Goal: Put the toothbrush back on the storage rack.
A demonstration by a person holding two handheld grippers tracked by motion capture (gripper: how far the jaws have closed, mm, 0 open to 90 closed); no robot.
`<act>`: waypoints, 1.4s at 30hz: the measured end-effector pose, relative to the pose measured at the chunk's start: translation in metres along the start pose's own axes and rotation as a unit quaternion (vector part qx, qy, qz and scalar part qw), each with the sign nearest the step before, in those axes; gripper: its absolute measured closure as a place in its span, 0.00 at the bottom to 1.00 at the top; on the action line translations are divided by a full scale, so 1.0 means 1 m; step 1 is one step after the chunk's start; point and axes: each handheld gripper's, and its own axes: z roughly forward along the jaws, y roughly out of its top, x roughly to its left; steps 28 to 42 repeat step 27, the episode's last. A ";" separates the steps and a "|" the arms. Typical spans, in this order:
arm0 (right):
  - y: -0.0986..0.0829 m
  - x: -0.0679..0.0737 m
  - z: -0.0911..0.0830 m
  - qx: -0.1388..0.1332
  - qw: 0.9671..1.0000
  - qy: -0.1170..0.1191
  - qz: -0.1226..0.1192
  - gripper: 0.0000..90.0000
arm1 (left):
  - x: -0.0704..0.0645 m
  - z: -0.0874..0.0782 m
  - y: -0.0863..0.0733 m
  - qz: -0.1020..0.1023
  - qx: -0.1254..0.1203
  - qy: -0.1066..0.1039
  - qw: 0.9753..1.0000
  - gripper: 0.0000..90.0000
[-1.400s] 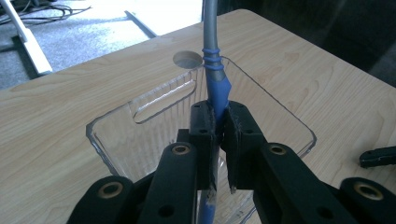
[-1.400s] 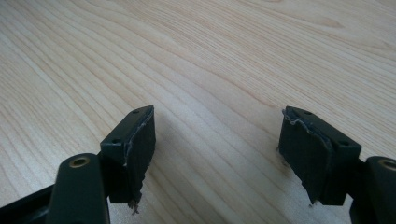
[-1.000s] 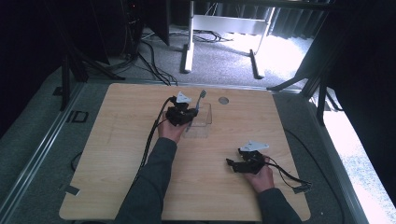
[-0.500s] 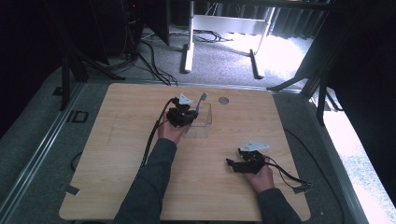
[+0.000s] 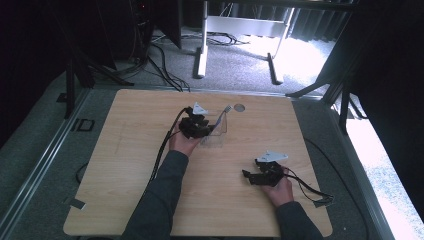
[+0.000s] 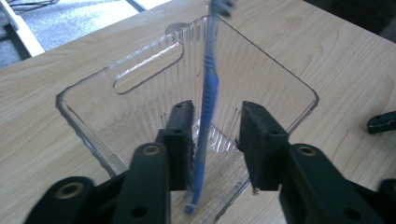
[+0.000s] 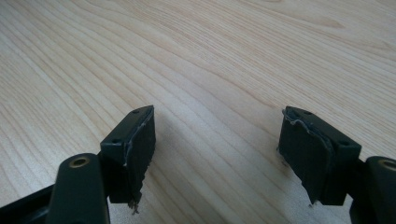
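Note:
A clear ribbed plastic container [image 5: 216, 131] [image 6: 140, 74] stands on the wooden table behind the middle. A blue toothbrush [image 5: 225, 111] [image 6: 209, 88] stands tilted inside it, with its head above the rim. My left gripper [image 5: 206, 131] [image 6: 218, 111] reaches into the container with its jaws apart on either side of the handle. The handle lies close to the left jaw, with a gap to the right one. My right gripper [image 5: 248, 175] [image 7: 218, 116] rests open on bare wood at the front right, holding nothing.
A round grommet [image 5: 239, 107] sits in the table [image 5: 125, 150] just behind the container. Cables trail from both grippers across the table. Beyond the far edge are a white desk frame [image 5: 202, 45] and floor cables.
Almost nothing has changed. The left gripper stays at the container with the toothbrush between its jaws, and the right gripper has not moved.

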 end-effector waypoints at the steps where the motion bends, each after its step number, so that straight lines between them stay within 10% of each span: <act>1: 0.000 0.000 0.000 0.000 1.000 0.000 0.000 0.30 | 0.001 -0.001 0.000 -0.003 -0.005 -0.001 1.000 0.67; 26: 0.000 0.000 0.000 0.000 1.000 0.000 0.001 0.30 | 0.033 -0.042 -0.026 -0.080 -0.066 0.099 0.990 0.28; 42: 0.000 0.000 0.000 0.000 1.000 0.000 0.001 0.30 | 0.033 -0.042 -0.026 -0.080 -0.066 0.099 0.990 0.28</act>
